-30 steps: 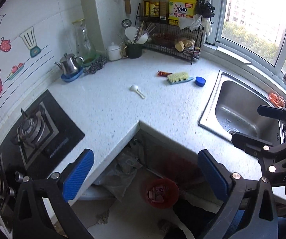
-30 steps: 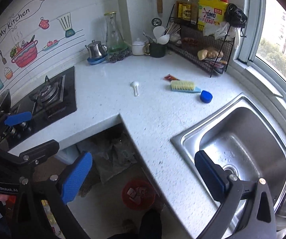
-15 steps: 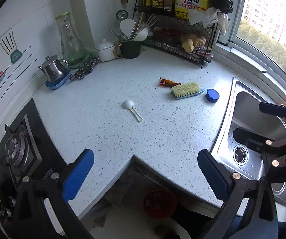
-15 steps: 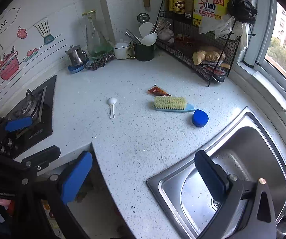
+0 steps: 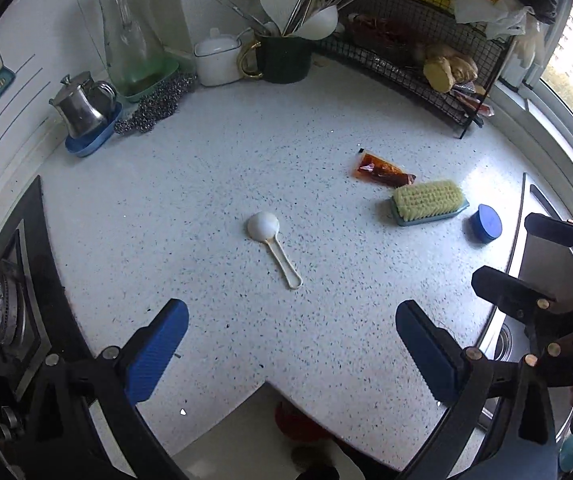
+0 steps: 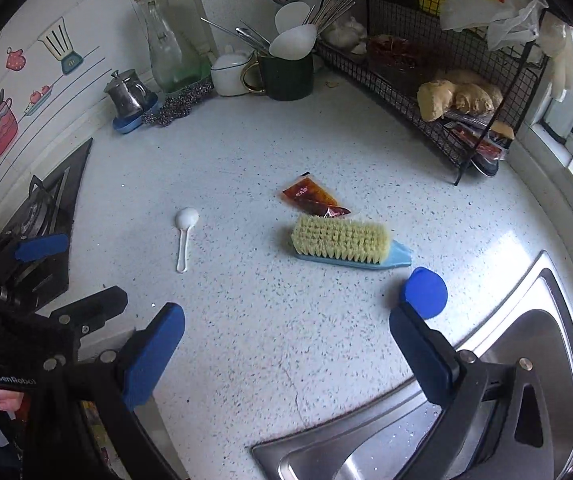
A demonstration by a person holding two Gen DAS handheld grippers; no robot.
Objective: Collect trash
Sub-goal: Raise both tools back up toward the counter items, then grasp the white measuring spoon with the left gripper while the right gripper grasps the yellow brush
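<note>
Speckled white stone makes up the countertop (image 5: 214, 184), and on it lies a reddish-brown sauce packet (image 5: 382, 170) flat near the middle, its far end just touching the bristle side of a scrub brush (image 5: 426, 202) with pale bristles and a light blue base. Just beside the brush's handle end sits a round blue lid (image 5: 485, 223), close to the steel sink (image 6: 526, 360). Well apart to the left lies a white plastic spoon (image 5: 274, 246), bowl toward the wall. Left gripper (image 5: 292, 354) hangs above the counter's near edge with its blue-padded jaws spread wide and nothing between them; right gripper (image 6: 286, 354) hangs likewise wide and unloaded, its right finger (image 6: 422, 354) next to the lid. Along the back wall stand a dark green utensil mug (image 6: 288, 76) and a wire rack (image 6: 446, 80)
</note>
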